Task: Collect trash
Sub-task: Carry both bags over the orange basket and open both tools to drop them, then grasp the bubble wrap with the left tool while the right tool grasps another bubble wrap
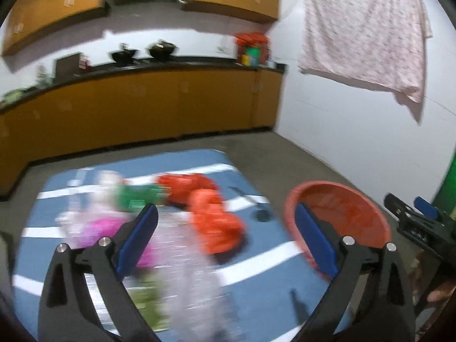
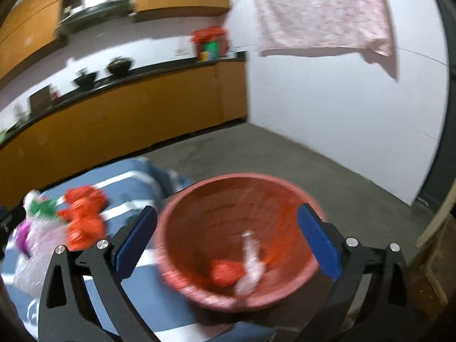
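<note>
left gripper (image 1: 228,236): jaws wide apart, gripping nothing, hanging above the blue striped mat (image 1: 256,293)
right gripper (image 2: 228,239): jaws wide apart, gripping nothing, poised over the mouth of the red basin (image 2: 287,196)
red basin: stands just off the mat's right edge; whether it overlaps that edge cannot be told from the blur
inside the basin: an orange crumpled wrapper (image 2: 226,272) and a pale plastic scrap (image 2: 252,268) lie touching on its bottom
trash on the mat: orange bags (image 1: 212,213) near the middle, a green wrapper (image 1: 136,196) just to their left toward the far edge, a magenta piece (image 1: 99,228) nearer the left edge, a clear crinkled plastic sheet (image 1: 188,270) at the near edge; all blurred
small dark object (image 1: 262,215): on the mat near its right edge, between the orange bags and the basin; too blurred to name
backdrop: orange cabinets (image 1: 142,105) under a dark counter (image 1: 171,62), pink cloth (image 1: 362,28) hanging on the white wall
</note>
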Tool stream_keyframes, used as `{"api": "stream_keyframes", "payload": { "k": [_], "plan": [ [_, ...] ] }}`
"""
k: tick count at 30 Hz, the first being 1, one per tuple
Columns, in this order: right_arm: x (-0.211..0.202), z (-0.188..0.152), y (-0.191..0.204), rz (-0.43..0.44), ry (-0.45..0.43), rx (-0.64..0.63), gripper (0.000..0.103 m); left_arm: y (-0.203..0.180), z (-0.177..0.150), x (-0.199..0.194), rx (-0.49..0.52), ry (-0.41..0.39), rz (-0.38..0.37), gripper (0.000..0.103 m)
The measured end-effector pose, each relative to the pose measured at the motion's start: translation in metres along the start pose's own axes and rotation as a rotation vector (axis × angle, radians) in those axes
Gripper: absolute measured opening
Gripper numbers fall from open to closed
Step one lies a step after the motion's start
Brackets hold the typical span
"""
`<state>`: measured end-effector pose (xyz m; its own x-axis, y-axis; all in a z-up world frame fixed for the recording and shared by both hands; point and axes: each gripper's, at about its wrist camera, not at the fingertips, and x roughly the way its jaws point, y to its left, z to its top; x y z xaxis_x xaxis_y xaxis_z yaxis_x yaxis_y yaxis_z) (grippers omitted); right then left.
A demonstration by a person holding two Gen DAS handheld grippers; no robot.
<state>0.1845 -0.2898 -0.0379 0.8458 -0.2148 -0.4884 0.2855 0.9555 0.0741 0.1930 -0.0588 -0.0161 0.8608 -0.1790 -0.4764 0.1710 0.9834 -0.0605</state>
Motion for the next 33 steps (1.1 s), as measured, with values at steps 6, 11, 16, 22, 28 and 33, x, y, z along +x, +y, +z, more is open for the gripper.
{"api": "stream_keyframes", "payload": {
  "k": [6, 11, 16, 22, 28, 33],
  "plan": [
    [-0.004, -0.012, 0.059, 0.141, 0.041, -0.078, 0.091, 0.068, -0.017, -0.035, -0.013, -0.038, 0.201, 0.095],
    [-0.005, -0.025, 0.109, 0.273, 0.102, -0.115, 0.078, 0.128, -0.042, -0.039, -0.081, 0.034, 0.33, 0.095],
    [-0.011, -0.036, 0.169, 0.382, 0.128, -0.192, 0.075, 0.164, -0.059, -0.04, -0.141, 0.064, 0.361, 0.095],
    [0.0, -0.049, 0.204, 0.402, 0.18, -0.236, 0.074, 0.196, -0.077, -0.028, -0.186, 0.122, 0.331, 0.094],
    [0.013, -0.064, 0.211, 0.383, 0.249, -0.272, 0.065, 0.205, -0.088, 0.004, -0.229, 0.23, 0.247, 0.083],
    [0.015, -0.07, 0.213, 0.391, 0.285, -0.273, 0.051, 0.206, -0.094, 0.027, -0.24, 0.303, 0.193, 0.081]
  ]
}}
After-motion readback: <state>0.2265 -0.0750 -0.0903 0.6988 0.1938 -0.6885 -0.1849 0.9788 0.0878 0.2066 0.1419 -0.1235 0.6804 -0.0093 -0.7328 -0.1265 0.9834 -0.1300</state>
